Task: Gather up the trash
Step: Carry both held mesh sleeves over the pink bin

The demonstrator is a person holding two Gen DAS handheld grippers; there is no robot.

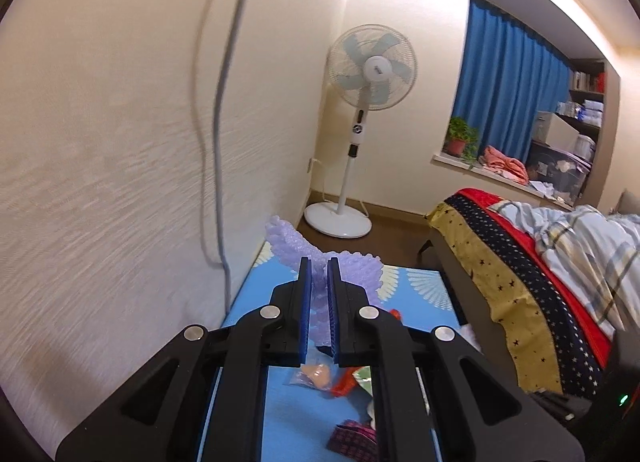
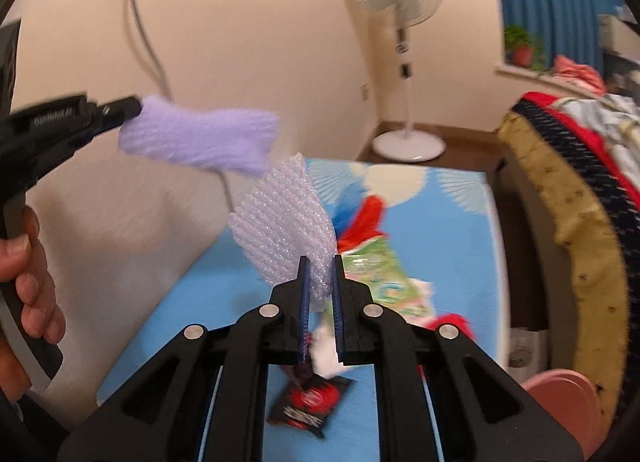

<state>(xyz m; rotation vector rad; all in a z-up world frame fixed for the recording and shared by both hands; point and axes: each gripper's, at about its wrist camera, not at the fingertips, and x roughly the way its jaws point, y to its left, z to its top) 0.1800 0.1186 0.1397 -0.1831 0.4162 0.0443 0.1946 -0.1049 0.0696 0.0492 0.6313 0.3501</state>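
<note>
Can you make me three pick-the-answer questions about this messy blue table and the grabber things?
1. Where does the white fan stand?
A. on the floor near the corner of the room
B. on the bed
C. on the blue table

2. What colour is the bubble wrap in the left gripper?
A. green
B. pale purple
C. black

3. What are the right gripper and its fingers doing?
A. spread wide, holding nothing
B. closed on a sheet of white bubble wrap
C. closed on the black packet

Answers:
1 A, its round base sits on the floor by the wall.
2 B, the piece looks pale purple.
3 B, the sheet sticks up from between them.
</note>
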